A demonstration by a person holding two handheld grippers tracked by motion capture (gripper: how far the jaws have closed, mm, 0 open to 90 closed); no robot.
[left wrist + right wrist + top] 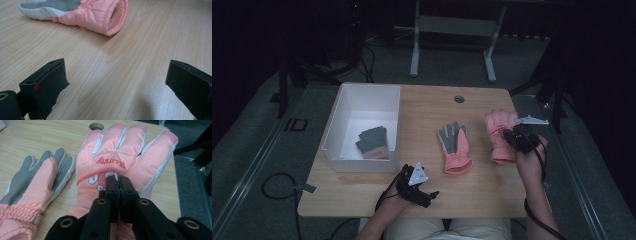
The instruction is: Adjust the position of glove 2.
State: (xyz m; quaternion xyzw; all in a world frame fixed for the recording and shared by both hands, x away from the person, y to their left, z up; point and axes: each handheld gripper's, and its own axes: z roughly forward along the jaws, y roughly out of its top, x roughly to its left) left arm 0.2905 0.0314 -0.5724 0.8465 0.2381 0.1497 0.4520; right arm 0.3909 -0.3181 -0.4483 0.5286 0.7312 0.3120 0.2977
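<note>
Dim room, dark floor all around, and a pale wooden table (412, 192) in the middle with a metal stand (452, 30) behind it. From the high view I count three gloves: two pink ones out on the wood and a dark grey one (373, 142) lying alone in the white box (343, 107) at the table's left edge. Taking that box as the landmark, the palm-up pink glove (455, 148) lies to its right, near mid-table, and the printed pink glove (499, 137) lies farther right again, close to the table's far side edge, with the round cable hole (459, 99) beyond them. The right gripper (515, 136) sits on that farther glove; the left gripper (424, 194) hovers just off the box's front corner, over bare wood. In the left gripper view the jaws stand wide apart with nothing between them, and the palm-up glove's ribbed cuff (113, 16) lies ahead, nothing in the way. In the right gripper view the jaws are pinched together on the fabric of the printed glove's back, just below its red lettering, while the palm-up glove (32, 185) lies beside it, apart.
</note>
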